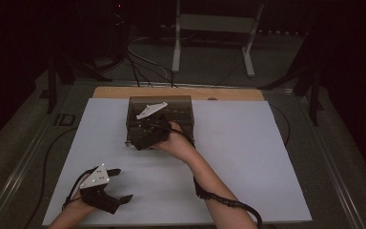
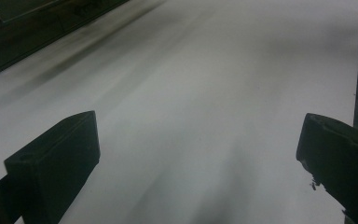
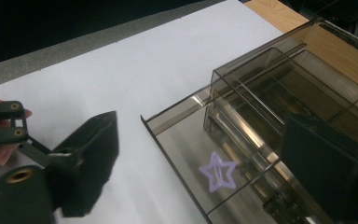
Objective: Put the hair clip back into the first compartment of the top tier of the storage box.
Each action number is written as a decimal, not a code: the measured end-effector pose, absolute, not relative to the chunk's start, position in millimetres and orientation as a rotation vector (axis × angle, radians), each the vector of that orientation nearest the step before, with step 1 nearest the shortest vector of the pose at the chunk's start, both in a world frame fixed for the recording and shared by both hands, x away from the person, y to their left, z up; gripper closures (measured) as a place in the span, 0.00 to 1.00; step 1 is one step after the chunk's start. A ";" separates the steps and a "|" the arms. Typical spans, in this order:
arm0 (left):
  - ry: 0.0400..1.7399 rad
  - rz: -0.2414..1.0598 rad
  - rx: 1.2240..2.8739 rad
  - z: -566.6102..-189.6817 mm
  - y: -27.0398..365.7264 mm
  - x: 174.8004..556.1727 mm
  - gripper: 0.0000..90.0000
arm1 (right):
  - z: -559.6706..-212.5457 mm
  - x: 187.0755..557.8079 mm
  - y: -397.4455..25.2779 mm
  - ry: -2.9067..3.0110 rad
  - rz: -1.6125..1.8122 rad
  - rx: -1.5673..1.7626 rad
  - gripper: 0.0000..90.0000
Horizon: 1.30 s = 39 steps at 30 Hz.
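A smoky see-through drawer box (image 1: 174, 109) stands at the back middle of the white mat (image 1: 248, 157). My right gripper (image 1: 142, 138) is at its front left side, over the box's low drawer (image 3: 177, 133), which is pulled out. A pale purple star-shaped clip (image 3: 218, 171) lies flat in that drawer, between the wide-apart jaws of the right gripper (image 3: 205, 140), which is open and holds nothing. My left gripper (image 1: 123, 184) rests near the mat's front left corner. In its own view the left gripper (image 2: 200, 130) is open over bare mat.
A strip of wooden tabletop (image 1: 124, 92) shows behind the mat. Cables (image 1: 143, 67) and a white stand (image 1: 214, 28) are on the floor beyond. A corner of the box (image 2: 32, 32) sits far ahead of the left gripper. The right gripper's cable (image 1: 224, 202) trails along the forearm.
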<state>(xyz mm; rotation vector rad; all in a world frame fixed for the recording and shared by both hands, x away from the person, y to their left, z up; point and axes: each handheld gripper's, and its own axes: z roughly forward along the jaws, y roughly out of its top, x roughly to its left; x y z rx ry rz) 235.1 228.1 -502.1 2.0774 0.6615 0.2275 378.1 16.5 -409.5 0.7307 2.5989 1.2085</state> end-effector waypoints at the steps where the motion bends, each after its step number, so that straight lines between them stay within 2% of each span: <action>1: 0.662 0.228 2.078 -502.2 228.0 235.1 0.00 | -409.0 377.6 14.7 2.595 1.209 0.726 0.12; 4: 0.660 0.227 2.080 -502.4 227.7 235.1 0.00 | -406.7 376.4 8.2 2.602 1.231 0.730 0.03; 24: 0.668 0.224 2.084 -503.2 227.4 235.2 0.00 | -401.2 368.9 -50.1 2.530 1.236 0.771 0.03; 39: 0.668 0.223 2.089 -504.1 227.6 235.7 0.00 | -398.1 357.5 -111.9 2.433 1.257 0.822 0.03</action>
